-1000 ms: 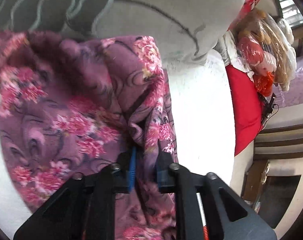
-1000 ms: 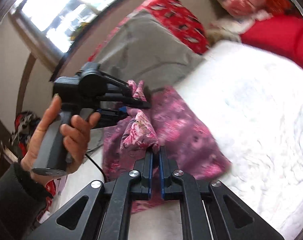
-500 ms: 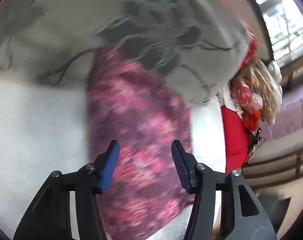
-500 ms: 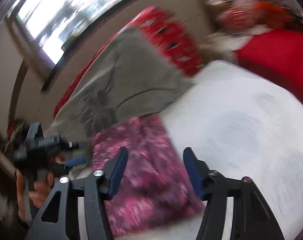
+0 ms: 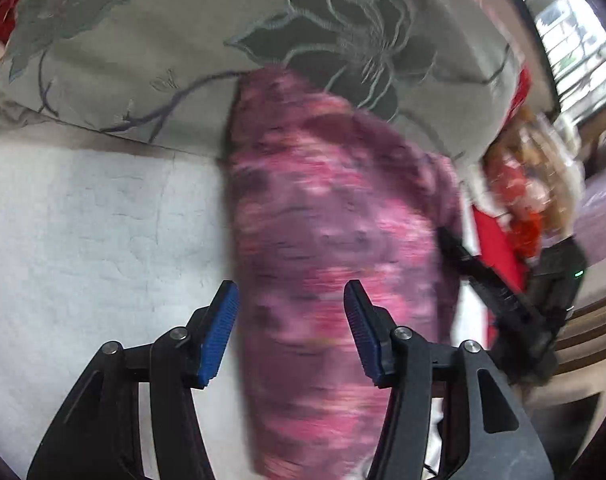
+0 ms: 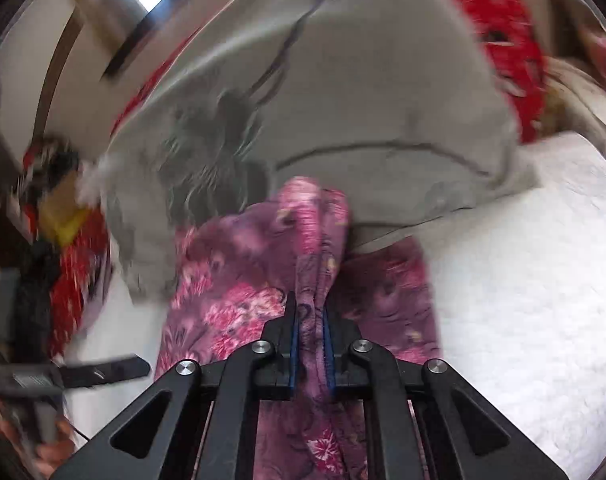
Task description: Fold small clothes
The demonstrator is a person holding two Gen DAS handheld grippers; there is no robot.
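A purple garment with pink flowers (image 5: 331,240) lies folded lengthwise on the white bedcover (image 5: 83,240), its far end against a grey pillow. My left gripper (image 5: 289,338) is open and empty, hovering over the garment's near part. My right gripper (image 6: 311,344) is shut on a bunched fold of the same garment (image 6: 239,280), which bunches up between the blue pads (image 6: 292,350). The right gripper also shows in the left wrist view (image 5: 499,292), at the garment's right edge. The left gripper shows at the lower left of the right wrist view (image 6: 103,368).
A large grey pillow with a leaf pattern (image 5: 223,40) lies behind the garment. A red cushion (image 5: 499,240) and a bagged soft toy (image 5: 531,184) lie at the right. Red patterned fabric (image 6: 503,40) sits behind the pillow. A window (image 5: 575,36) is at far right.
Both grippers let go of the garment half a second ago. Since then my right gripper has shut on a fold of it again, while the left stays open over it.
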